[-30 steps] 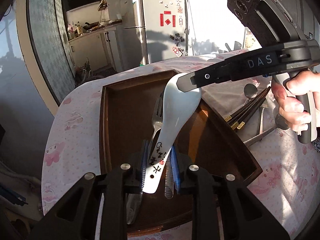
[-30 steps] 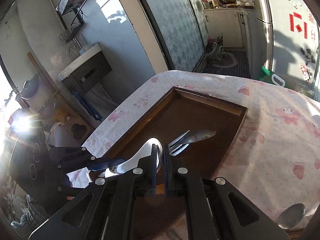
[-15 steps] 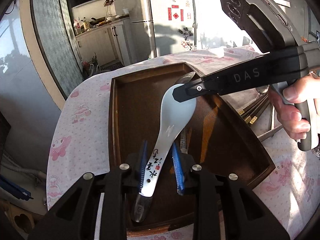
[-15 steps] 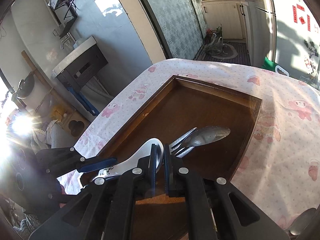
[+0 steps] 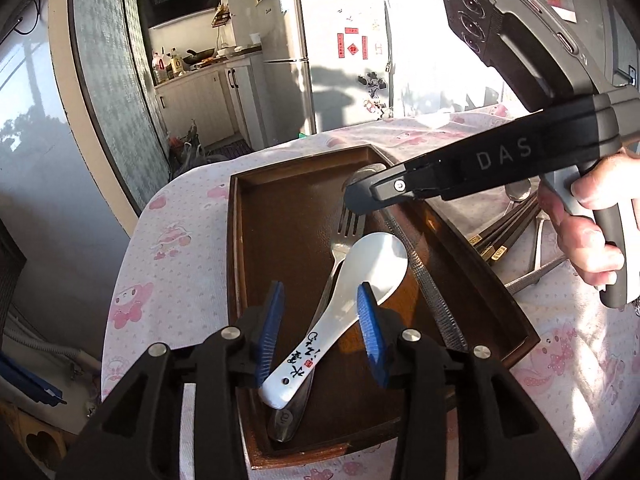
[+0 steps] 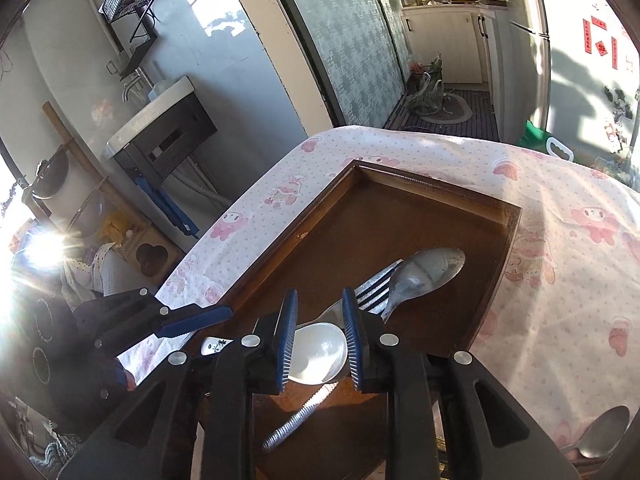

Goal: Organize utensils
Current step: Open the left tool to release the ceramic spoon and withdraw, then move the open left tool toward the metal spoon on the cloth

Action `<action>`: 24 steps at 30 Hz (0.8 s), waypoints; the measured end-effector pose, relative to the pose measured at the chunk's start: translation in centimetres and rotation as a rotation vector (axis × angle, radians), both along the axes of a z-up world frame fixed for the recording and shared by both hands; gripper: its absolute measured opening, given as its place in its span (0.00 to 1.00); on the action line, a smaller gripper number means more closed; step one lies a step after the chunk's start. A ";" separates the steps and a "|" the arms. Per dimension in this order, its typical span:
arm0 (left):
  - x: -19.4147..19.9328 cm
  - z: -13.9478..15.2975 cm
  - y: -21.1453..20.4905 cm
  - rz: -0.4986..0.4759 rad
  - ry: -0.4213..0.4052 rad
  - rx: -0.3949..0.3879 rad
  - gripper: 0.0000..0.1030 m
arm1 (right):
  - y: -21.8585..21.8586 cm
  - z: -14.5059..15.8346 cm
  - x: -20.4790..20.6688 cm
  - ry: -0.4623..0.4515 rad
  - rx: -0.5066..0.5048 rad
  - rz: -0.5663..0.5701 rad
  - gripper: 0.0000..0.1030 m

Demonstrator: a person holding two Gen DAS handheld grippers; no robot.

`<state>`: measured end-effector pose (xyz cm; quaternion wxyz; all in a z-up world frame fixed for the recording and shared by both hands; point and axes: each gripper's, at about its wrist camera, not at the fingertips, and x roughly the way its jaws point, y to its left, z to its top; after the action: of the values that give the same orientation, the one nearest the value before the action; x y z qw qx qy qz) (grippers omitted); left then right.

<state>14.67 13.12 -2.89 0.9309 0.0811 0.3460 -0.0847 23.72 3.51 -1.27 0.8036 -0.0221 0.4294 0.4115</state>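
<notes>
Release of a white ceramic soup spoon with black lettering on its handle (image 5: 340, 312) into a dark brown rectangular wooden tray (image 5: 280, 216) on a pink cartoon-print tablecloth (image 5: 160, 248); the spoon lies on the tray floor, partly across a steel fork (image 5: 346, 232), with a steel spoon (image 6: 426, 274) beyond it toward the tray's far right corner and a ridged metal bar (image 5: 424, 280) along the tray's right side. Left gripper (image 5: 320, 312): jaws have just been opening, now parted about halfway, blue pads clear of the handle lying between them; nothing held. Right gripper (image 6: 320, 334): jaws have just been opening, now slightly apart, straddling the white bowl without pressing it; nothing held. A bundle of dark chopsticks (image 5: 508, 232) and further steel cutlery wait on the cloth to the right of the tray. Risks: either pad may catch the spoon on withdrawal and drag it, because both gaps are narrow; the spoon, resting unevenly over the fork, may rock or slide.
</notes>
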 end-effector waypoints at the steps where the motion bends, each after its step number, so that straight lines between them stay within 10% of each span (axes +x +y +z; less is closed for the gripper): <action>1: -0.2 0.3 -0.1 -0.018 -0.010 -0.021 0.59 | -0.9 0.5 -0.2 -0.009 -0.003 -0.006 0.27; 11: -1.9 1.2 -5.5 -0.207 -0.037 -0.094 0.71 | -16.5 3.6 -3.4 -0.077 -0.040 -0.195 0.50; 24: -2.1 -1.0 -17.1 -0.408 0.023 -0.049 0.72 | -25.2 -3.8 -9.5 0.086 -0.035 -0.317 0.50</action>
<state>12.56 -3.94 -3.85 0.8921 0.1259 0.3310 -0.2806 14.22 -21.70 -5.03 0.8390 0.0496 0.4684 0.2725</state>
